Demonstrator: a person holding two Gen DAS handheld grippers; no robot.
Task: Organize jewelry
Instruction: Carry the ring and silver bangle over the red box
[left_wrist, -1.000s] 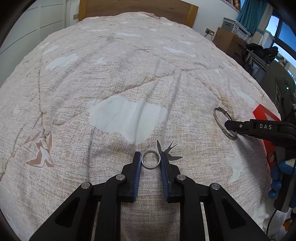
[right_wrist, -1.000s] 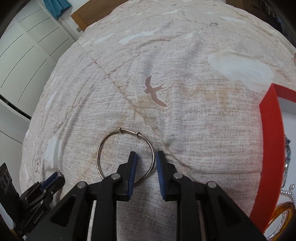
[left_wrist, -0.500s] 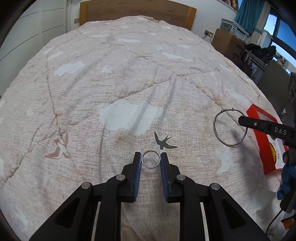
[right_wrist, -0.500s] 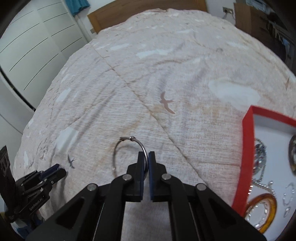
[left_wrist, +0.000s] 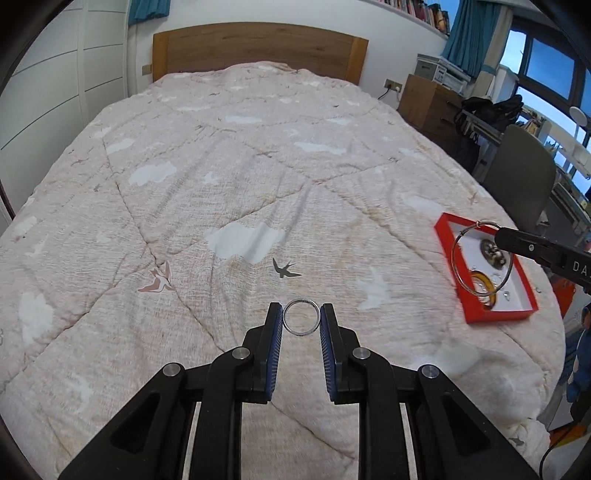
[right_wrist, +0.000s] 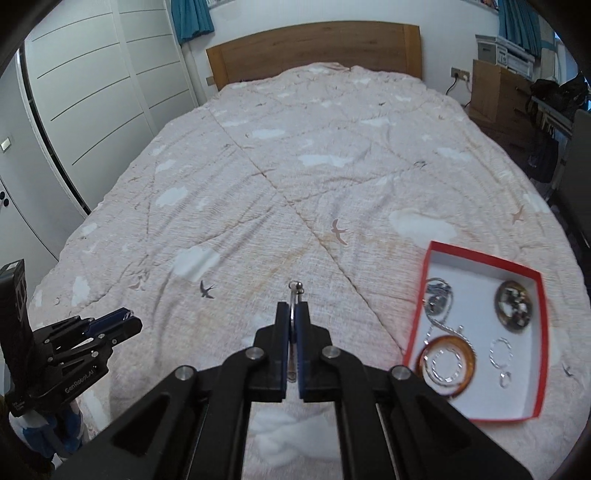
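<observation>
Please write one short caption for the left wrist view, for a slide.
Left gripper holds a small silver ring above the quilt; red jewelry box at right.

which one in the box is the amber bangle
Find the red box on the bed's right side, then its near left corner. The amber bangle lies there, the only orange-brown hoop; the other pieces are silver or dark, and a silver chain sits inside it.

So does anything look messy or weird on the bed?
Nothing stands out. The red box sits flat on the quilt with jewelry inside. The left gripper holds a small ring, the right gripper a thin bangle. Nothing spilled or broken.
</observation>
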